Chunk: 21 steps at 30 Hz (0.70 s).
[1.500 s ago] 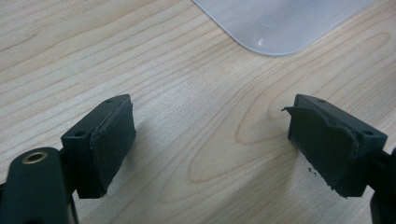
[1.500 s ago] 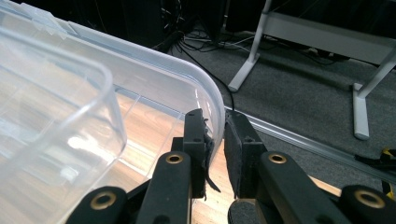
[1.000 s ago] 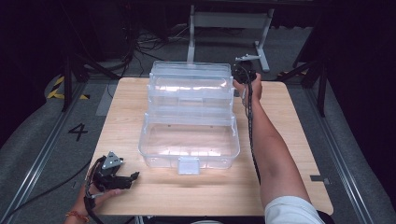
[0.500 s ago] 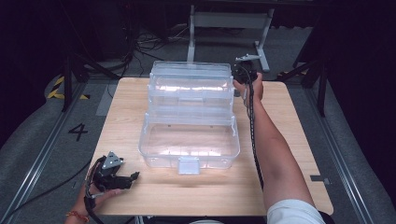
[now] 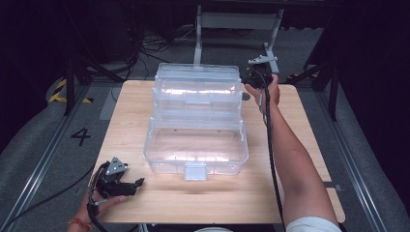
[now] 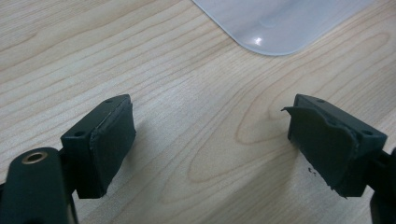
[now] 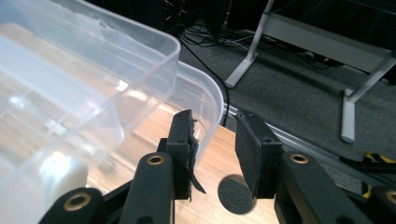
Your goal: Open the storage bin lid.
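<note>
A clear plastic tiered box (image 5: 196, 121) stands spread open in the middle of the wooden table (image 5: 300, 125). My right gripper (image 5: 250, 79) is at its back right corner, held in a hand. In the right gripper view the jaws (image 7: 215, 119) have just been opening. The rounded clear rim of the box (image 7: 70, 93) runs by the left pad (image 7: 184, 135), and neither pad presses on it. My left gripper (image 5: 137, 184) rests at the table's front left, open. In its own view the gripper (image 6: 210, 121) has only bare wood between its pads, and a corner of the box (image 6: 280, 23) lies ahead.
A small dark round spot (image 7: 233, 193) marks the tabletop below the right jaws. A metal stand (image 5: 232, 21) and cables lie on the floor behind the table. Bare wood stretches in front of and to the right of the box.
The right hand has lifted a little and drawn away from the box's back right corner, and its jaws have spread apart. The left gripper has not moved.
</note>
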{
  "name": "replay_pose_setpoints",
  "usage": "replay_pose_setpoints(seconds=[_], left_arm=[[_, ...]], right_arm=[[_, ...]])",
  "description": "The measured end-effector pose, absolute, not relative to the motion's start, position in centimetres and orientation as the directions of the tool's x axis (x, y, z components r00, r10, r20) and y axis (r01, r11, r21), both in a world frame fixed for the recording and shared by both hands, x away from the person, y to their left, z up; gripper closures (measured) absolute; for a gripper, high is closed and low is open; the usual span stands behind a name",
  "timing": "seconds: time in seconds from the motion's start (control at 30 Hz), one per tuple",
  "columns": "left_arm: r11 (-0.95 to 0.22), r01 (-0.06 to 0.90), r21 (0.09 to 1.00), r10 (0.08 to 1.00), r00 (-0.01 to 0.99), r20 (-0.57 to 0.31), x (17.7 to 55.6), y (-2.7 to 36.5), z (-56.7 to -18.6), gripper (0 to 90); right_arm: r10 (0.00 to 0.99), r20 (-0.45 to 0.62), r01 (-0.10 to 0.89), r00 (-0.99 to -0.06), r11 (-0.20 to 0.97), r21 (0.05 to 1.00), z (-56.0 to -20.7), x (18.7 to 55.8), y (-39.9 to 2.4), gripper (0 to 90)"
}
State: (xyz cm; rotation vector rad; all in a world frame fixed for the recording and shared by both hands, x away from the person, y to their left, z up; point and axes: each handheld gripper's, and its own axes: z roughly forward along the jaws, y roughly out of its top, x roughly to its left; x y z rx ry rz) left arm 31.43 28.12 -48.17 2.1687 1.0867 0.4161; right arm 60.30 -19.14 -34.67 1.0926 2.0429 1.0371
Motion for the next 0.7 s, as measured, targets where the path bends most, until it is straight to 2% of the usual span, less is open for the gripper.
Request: replay_pose_setpoints(seconds=[0.23, 0.4, 0.7], left_arm=[[-0.436, 0.584, 0.685, 0.798, 0.603, -0.006, 31.5, 28.1, -48.2, 15.3], [-0.437, 0.583, 0.685, 0.797, 0.603, -0.005, 31.5, 28.1, -48.2, 15.3], [-0.438, 0.583, 0.685, 0.794, 0.608, -0.01, 31.5, 28.1, -48.2, 15.2]], right_arm=[[0.862, -0.115, 0.408, -0.493, 0.347, 0.844, -34.3, 58.1, -20.7, 60.3], [0.845, -0.161, 0.399, -0.511, 0.399, 0.826, -34.3, 55.8, -21.8, 53.8], [0.827, -0.149, 0.386, -0.543, 0.403, 0.83, -35.0, 52.0, -24.5, 48.5]])
